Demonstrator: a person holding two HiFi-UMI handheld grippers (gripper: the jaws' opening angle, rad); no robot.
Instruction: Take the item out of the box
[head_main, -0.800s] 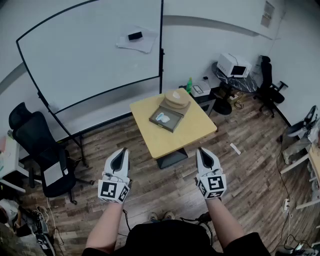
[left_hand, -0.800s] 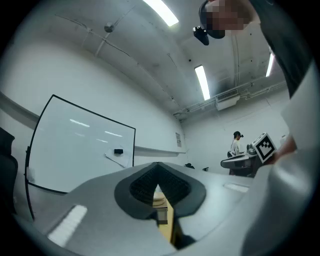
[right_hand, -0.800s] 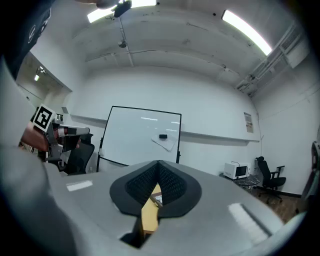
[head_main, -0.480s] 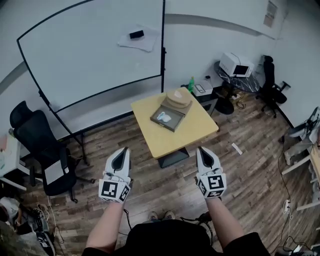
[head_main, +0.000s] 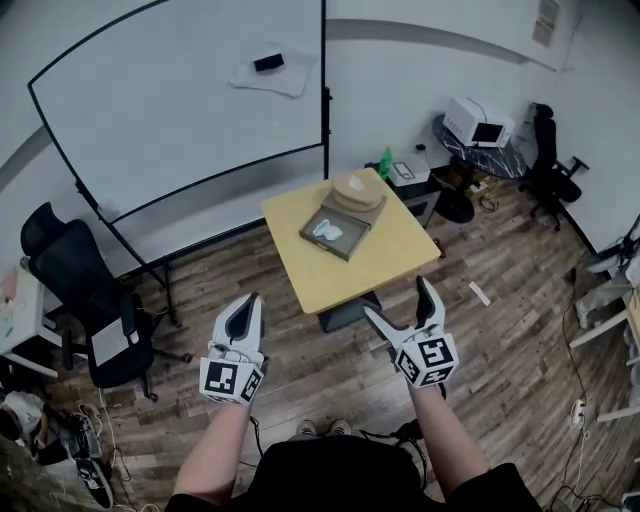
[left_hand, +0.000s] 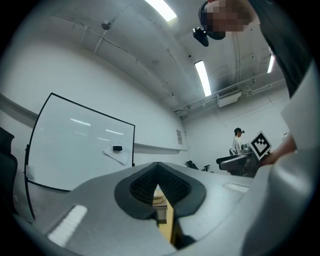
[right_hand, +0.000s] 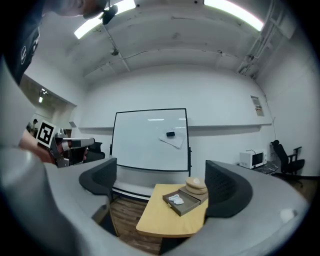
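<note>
Well ahead on the counter (head_main: 390, 262), found white item (head_main: 326, 230) in open box (head_main: 345, 248), lined up between spread jaws of nearer right hand-held gripper (head_main: 398, 302); held left hand-held gripper (head_main: 243, 305) closed, empty.

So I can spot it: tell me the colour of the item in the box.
The item is white, against the dark grey box; clearest in the head view.

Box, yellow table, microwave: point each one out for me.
box (head_main: 347, 243): head view, its bare inner floor.
yellow table (head_main: 372, 268): head view, bare top near front edge.
microwave (head_main: 476, 121): head view, its front face.
</note>
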